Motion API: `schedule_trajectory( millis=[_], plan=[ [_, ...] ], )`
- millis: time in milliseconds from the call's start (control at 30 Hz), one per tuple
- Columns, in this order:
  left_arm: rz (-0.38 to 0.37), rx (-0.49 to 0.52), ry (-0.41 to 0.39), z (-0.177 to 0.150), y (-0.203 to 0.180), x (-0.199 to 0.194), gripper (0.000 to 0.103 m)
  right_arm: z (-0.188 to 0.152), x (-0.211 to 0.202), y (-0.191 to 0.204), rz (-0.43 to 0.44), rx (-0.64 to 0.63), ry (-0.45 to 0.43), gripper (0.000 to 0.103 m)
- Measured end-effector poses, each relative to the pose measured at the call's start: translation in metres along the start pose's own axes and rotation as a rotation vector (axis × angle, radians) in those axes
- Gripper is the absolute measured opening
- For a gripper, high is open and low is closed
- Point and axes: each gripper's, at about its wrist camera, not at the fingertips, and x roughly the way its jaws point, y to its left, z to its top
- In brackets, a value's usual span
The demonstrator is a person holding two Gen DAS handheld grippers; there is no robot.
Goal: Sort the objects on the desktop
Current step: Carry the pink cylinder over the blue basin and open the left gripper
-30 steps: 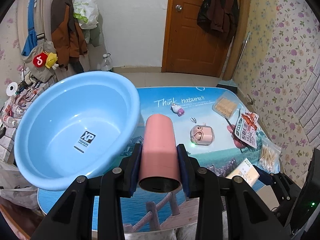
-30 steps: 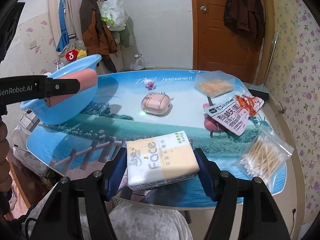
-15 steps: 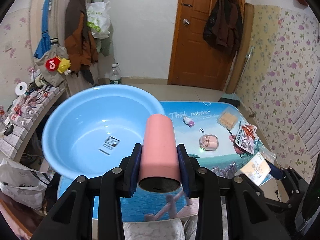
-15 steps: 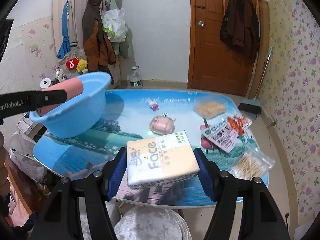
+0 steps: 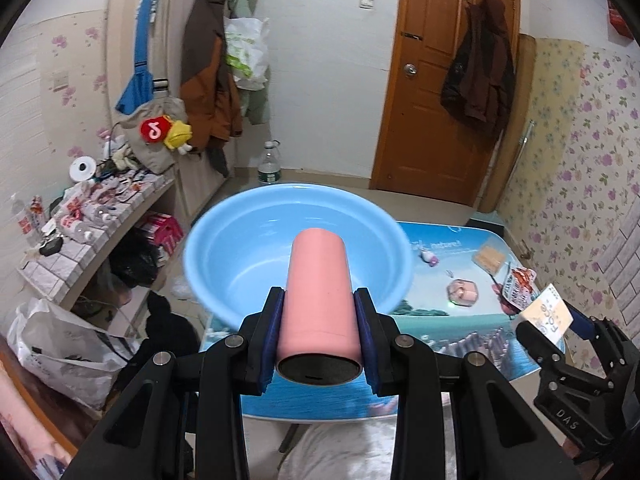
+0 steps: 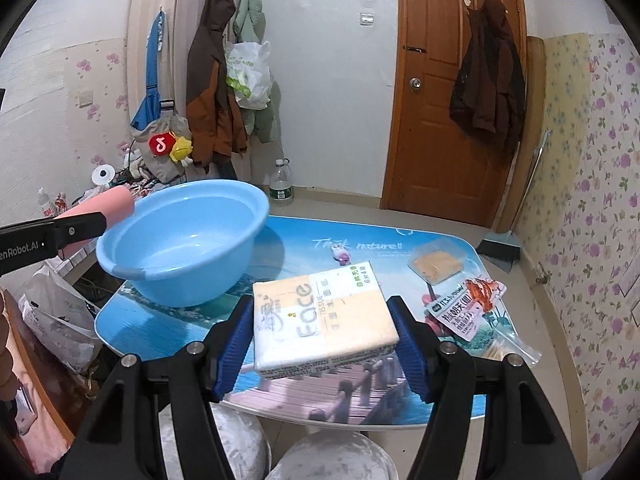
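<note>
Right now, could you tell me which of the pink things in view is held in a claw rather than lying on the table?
The pink cylinder, clamped in the left claw near the blue basin. The pink case and the small pink toy lie on the table.

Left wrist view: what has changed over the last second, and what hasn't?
Both claws have lifted and pulled back: the blue basin and table look smaller and lower. The left claw stays clamped on the pink cylinder, the right claw on the tissue pack. Table items unmoved.
</note>
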Motion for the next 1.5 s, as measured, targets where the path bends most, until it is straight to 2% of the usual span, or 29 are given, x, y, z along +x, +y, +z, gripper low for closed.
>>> schedule_trajectory(
  millis=[300,767,1133,1367,1500],
  plan=[
    [0.011,-0.022,-0.014,0.0,0.018,-0.009,0.033,0.008,-0.006,0.018,0.012,-0.022,-0.013,0.067],
    [0.033,0.004,-0.024,0.0,0.017,-0.01,0.033,0.027,-0.005,0.034,0.054,-0.022,-0.043,0.067],
    [0.07,0.012,-0.05,0.019,0.025,-0.005,0.033,0.075,0.016,0.053,0.1,-0.018,-0.076,0.067],
    [0.089,0.001,-0.036,0.02,0.04,0.006,0.033,0.087,0.035,0.079,0.132,-0.036,-0.064,0.067],
    [0.104,-0.022,-0.011,0.017,0.053,0.015,0.033,0.086,0.053,0.093,0.156,-0.038,-0.023,0.067]
  ],
)
